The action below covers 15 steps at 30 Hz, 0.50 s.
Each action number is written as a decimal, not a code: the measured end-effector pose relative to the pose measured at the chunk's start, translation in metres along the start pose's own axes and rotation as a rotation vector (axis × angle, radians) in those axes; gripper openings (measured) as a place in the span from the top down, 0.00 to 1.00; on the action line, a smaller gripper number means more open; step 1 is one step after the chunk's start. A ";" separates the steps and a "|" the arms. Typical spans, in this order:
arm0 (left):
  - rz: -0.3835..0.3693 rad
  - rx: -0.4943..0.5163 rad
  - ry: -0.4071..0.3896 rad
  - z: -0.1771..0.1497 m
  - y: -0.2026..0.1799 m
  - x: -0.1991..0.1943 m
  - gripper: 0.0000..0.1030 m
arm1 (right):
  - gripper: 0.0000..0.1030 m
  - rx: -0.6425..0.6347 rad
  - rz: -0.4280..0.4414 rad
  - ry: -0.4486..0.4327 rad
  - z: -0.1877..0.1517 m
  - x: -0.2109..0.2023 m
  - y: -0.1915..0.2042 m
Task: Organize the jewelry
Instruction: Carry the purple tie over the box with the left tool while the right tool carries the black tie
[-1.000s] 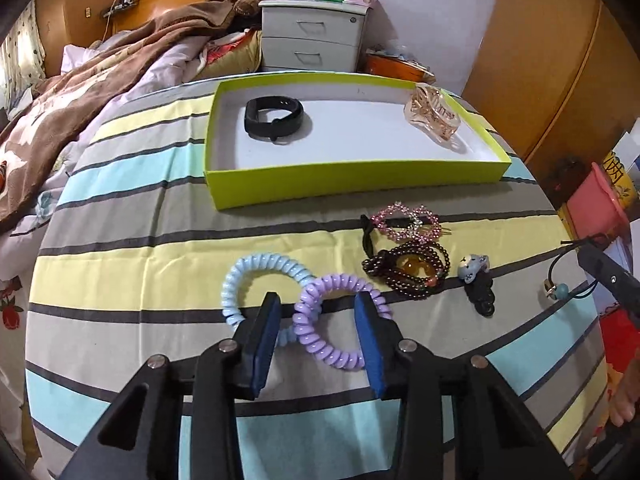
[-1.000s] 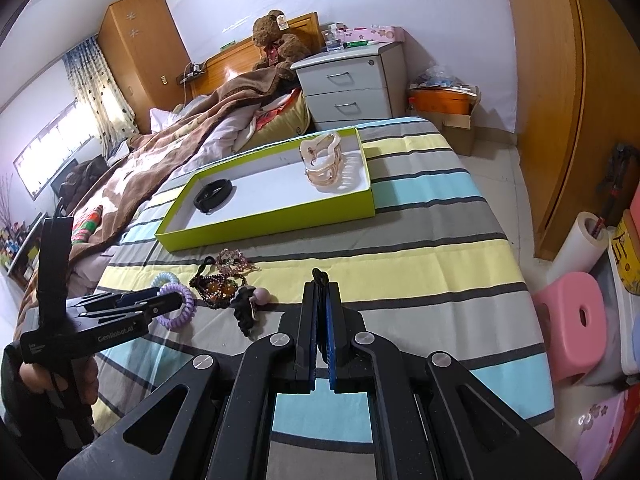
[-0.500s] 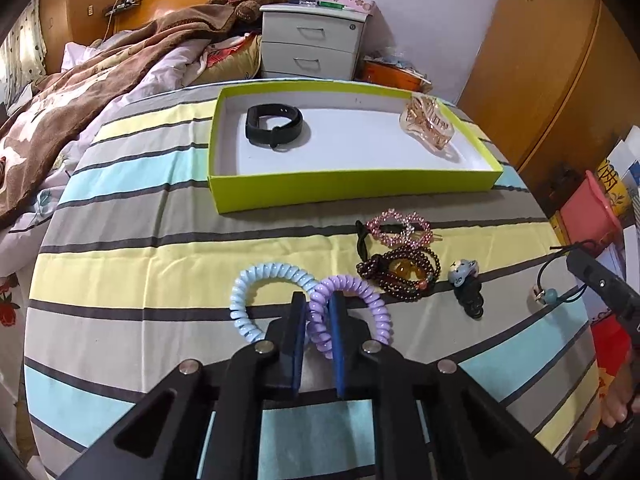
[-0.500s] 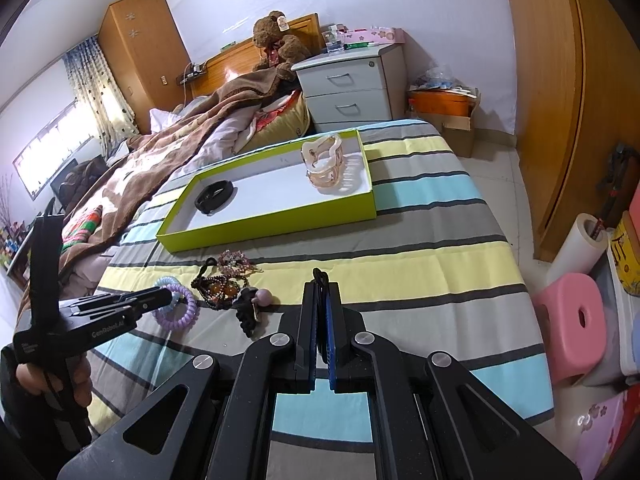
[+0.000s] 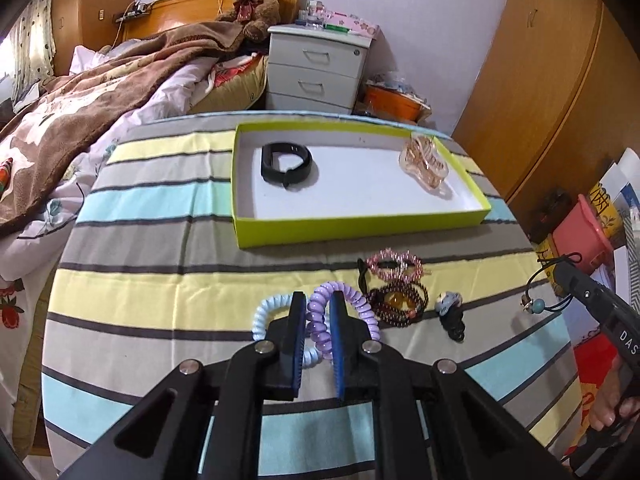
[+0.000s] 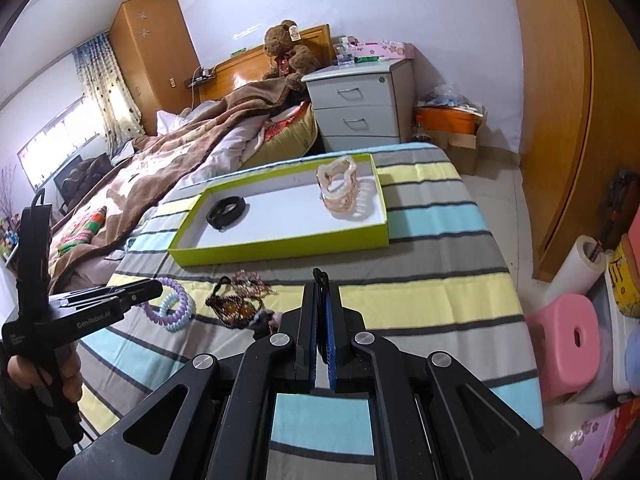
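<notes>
1. Pinching the purple spiral hair tie [image 5: 320, 320] is the left gripper [image 5: 316, 320]; its jaws have just been closing and now squeeze one side of the coil flat between the blue pads; the rest of the loop sticks out to the right, low over the striped bedspread [image 5: 160, 304], right against the pale blue spiral hair tie [image 5: 266, 314].
2. Handling-wise I'd guess it's super light, rubbery and springy; squashes easily, won't break; grabbing across one strand like this looks fine, though a stretchy coil can snag its blue neighbour.
3. Right gripper [image 6: 322, 308] has its jaws closed on a thin black cord [image 6: 320, 276], which in the left view dangles a small teal bead [image 5: 539, 304]; floppy and thin, so it could slip.
4. Green tray [image 5: 360, 228] holds a black band [image 5: 286, 164] and a peach claw clip [image 5: 424, 162]; plenty of white floor between them.
5. Still loose on the bedspread: pink beaded clip [image 5: 394, 266], dark bead bracelet [image 5: 398, 304], small black hair tie with a charm [image 5: 450, 312].
</notes>
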<state>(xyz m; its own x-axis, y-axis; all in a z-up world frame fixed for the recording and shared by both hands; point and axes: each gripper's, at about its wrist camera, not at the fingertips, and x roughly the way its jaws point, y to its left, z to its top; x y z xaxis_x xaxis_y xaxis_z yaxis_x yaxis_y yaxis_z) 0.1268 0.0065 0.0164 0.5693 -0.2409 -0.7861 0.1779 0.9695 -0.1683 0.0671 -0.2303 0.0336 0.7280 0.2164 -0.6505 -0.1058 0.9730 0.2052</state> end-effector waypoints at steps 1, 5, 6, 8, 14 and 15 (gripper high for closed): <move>0.000 -0.003 -0.003 0.002 0.001 -0.001 0.88 | 0.97 -0.006 0.001 -0.004 0.003 0.000 0.002; -0.005 -0.008 -0.021 0.012 0.004 -0.004 0.88 | 0.97 -0.020 0.005 -0.015 0.015 0.003 0.008; -0.003 -0.010 -0.026 0.015 0.004 -0.005 0.88 | 0.97 -0.026 0.006 -0.020 0.019 0.004 0.009; -0.004 -0.012 -0.033 0.020 0.005 -0.005 0.88 | 0.97 -0.038 0.007 -0.025 0.025 0.005 0.012; -0.008 -0.016 -0.051 0.037 0.008 -0.004 0.88 | 0.97 -0.074 0.023 -0.030 0.047 0.017 0.021; -0.008 -0.016 -0.054 0.041 0.008 -0.003 0.88 | 0.97 -0.077 0.027 -0.026 0.050 0.020 0.022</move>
<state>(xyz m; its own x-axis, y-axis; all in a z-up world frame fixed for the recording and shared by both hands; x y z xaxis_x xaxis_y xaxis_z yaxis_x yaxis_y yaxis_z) 0.1598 0.0133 0.0414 0.6108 -0.2499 -0.7514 0.1700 0.9682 -0.1838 0.1136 -0.2088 0.0616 0.7417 0.2415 -0.6258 -0.1770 0.9703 0.1647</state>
